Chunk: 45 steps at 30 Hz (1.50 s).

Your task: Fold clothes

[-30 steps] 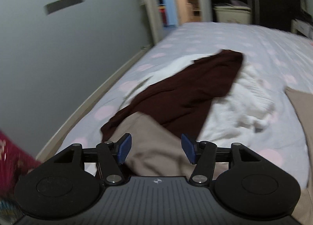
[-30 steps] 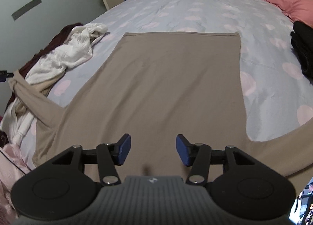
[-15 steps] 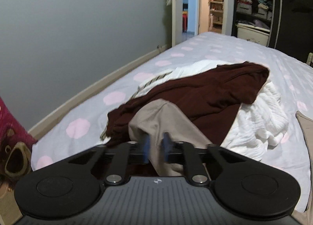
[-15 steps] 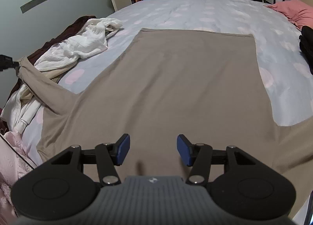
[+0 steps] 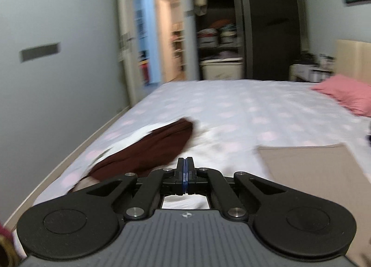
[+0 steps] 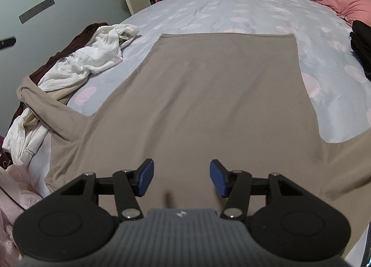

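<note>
A beige long-sleeved shirt [image 6: 218, 95] lies spread flat on the bed, hem toward the far side. Its left sleeve [image 6: 44, 106] stretches out left and ends bunched on the clothes pile; its right sleeve [image 6: 347, 157] runs off to the right. My right gripper [image 6: 181, 180] is open and empty, low over the shirt's near end. My left gripper [image 5: 184, 175] is shut, its blue pads pressed together with nothing seen between them; the view is blurred. The shirt's far corner [image 5: 310, 167] shows to its right.
A pile with a maroon garment [image 5: 148, 157] and a white crinkled garment [image 6: 90, 60] lies on the left of the bed [image 6: 231, 7]. Black clothes [image 6: 361, 46] and a pink pillow [image 6: 345, 4] sit at the right. A grey wall [image 5: 58, 81] runs along the left.
My left gripper shut on the beige sleeve end, then lifted and swung right; the sleeve now lies bunched on the pile. The right gripper stayed open over the shirt.
</note>
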Tool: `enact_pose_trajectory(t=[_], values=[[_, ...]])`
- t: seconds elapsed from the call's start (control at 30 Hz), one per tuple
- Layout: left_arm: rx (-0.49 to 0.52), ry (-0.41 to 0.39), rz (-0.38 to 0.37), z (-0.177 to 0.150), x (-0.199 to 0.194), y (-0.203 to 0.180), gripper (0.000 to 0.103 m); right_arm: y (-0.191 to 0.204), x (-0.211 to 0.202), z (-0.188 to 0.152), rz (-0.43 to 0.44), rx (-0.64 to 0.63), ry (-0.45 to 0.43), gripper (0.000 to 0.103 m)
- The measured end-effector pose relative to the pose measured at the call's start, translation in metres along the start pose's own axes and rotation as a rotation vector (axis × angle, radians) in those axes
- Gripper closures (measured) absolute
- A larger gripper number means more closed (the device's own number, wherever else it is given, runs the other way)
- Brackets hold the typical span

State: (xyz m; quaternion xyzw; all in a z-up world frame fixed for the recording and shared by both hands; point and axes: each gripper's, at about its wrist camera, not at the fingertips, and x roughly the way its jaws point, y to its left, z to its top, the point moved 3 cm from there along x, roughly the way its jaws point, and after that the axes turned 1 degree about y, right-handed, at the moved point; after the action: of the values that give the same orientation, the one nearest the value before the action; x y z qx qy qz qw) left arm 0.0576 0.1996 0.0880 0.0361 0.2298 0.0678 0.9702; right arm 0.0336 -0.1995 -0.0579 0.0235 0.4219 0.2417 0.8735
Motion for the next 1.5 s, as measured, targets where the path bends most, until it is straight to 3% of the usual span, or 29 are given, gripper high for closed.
enact_pose_trajectory(t=[0.2,0.3,0.5,0.63,0.73,0.87,0.93,1.0,1.07,1.2,1.5], values=[[0.087,-0.034,-0.236,0.003,-0.026,-0.092,0.103,-0.009,-0.005,0.001,-0.007,0.039,-0.008,0.044],[0.144,-0.026,-0.312,-0.009,-0.027,-0.134,0.103,-0.014,-0.006,0.000,-0.010,0.056,-0.008,0.044],[0.290,0.024,-0.358,-0.056,-0.024,-0.201,0.103,-0.018,-0.011,-0.002,-0.003,0.068,-0.012,0.043],[0.332,0.067,-0.341,-0.080,-0.026,-0.211,0.103,-0.018,-0.013,-0.003,-0.001,0.069,-0.013,0.039],[0.318,0.079,-0.271,-0.080,-0.022,-0.194,0.103,-0.018,-0.013,-0.003,0.005,0.069,-0.011,0.039],[0.248,0.102,-0.145,-0.066,-0.003,-0.143,0.103,-0.016,-0.012,-0.003,0.012,0.058,-0.003,0.038],[0.216,0.109,-0.076,-0.057,0.007,-0.110,0.099,-0.014,-0.010,-0.003,0.014,0.052,0.002,0.038],[0.190,0.110,-0.003,-0.049,0.018,-0.078,0.086,-0.012,-0.008,-0.003,0.016,0.046,0.006,0.038],[0.159,0.113,0.069,-0.042,0.028,-0.046,0.080,-0.010,-0.006,-0.004,0.014,0.041,0.012,0.038],[0.048,0.124,0.128,-0.034,0.047,0.023,0.060,-0.008,-0.001,-0.004,0.007,0.033,0.028,0.038],[-0.172,0.170,0.274,-0.050,0.091,0.141,0.057,-0.006,0.011,-0.005,-0.003,0.022,0.060,0.038]])
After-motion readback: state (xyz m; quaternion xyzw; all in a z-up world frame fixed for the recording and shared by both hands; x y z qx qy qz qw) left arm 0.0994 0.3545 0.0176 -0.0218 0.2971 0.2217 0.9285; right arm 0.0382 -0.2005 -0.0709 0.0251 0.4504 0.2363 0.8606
